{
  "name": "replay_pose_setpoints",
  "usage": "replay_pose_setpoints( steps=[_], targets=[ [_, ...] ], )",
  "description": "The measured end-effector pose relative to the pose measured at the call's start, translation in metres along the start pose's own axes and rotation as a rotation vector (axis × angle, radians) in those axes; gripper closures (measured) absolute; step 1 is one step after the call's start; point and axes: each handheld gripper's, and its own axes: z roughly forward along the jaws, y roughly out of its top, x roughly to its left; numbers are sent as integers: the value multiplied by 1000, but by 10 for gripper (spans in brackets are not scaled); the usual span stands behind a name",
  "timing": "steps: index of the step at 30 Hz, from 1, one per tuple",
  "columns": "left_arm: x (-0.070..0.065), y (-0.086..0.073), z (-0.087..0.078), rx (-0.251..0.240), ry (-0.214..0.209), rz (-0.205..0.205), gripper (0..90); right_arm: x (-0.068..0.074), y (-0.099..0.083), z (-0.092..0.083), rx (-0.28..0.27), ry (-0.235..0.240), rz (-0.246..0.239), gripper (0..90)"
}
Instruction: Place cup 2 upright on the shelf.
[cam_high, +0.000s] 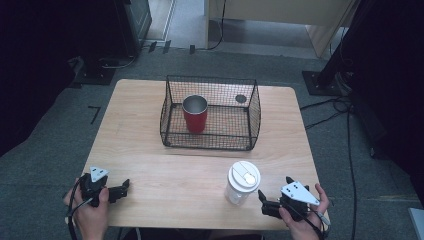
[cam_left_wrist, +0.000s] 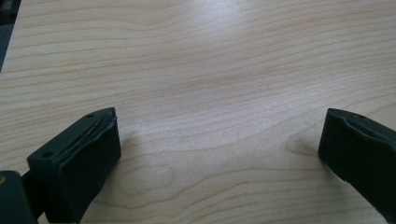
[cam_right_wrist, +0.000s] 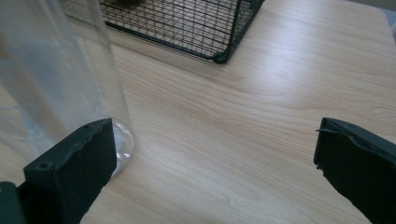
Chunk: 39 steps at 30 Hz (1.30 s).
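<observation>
Right gripper (cam_high: 264, 200): at the near right corner of the table, held in the person's right hand (cam_high: 305, 220); jaws spread wide, nothing between them. In the right gripper view the cup stands off to the side, beyond one jaw, not inside the gap.
Left gripper (cam_high: 124, 186): at the near left corner, held in the left hand (cam_high: 90, 212); jaws wide apart over bare wood, holding nothing.
Clear cup (cam_high: 241, 184): see-through plastic cup with a white lid (cam_high: 244, 175), upright on the table just beside the right gripper, on its left in the high view. Free-standing, touched by neither gripper.
Wire basket (cam_high: 252, 117): black mesh, open top, at the middle of the table's far half, well apart from the clear cup.
Red tumbler (cam_high: 195, 115): upright inside the basket, left of its middle, metal rim showing.
Dark disc (cam_high: 241, 98): small round item at the basket's far right; what it is cannot be told.
Table (cam_high: 150, 165): light wood, otherwise bare near the grippers.
Step in hand (judged): taking hold of the clear cup with the right gripper, likely for the basket.
Handling advice: swing the jaws round so the cup's wall sits squarely between both pads; grip below the lid at mid-height; close gently, since thin plastic may buckle or slip; keep it upright.
Risk: nudging the cup with one jaw could tip it.
</observation>
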Motion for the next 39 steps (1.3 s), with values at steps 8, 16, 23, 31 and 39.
replay_pose_setpoints(
  steps=[8, 16, 23, 31, 39],
  targets=[
    [0, 0, 0, 0, 0, 0, 0, 9, 7, -10, -40, 42, 28, 0],
    [0, 0, 0, -1, 0, 0, 0, 22, 15, -17, -25, 106, 12, 0],
    [0, 0, 0, -1, 0, 0, 0, 37, 25, -17, -63, 165, 17, 0],
    [0, 0, 0, -1, 0, -1, 0, 51, 33, -10, -73, 179, 18, 0],
    [0, 0, 0, -1, 0, -1, 0, 64, 39, 1, -84, 197, 30, 0]
  ],
)
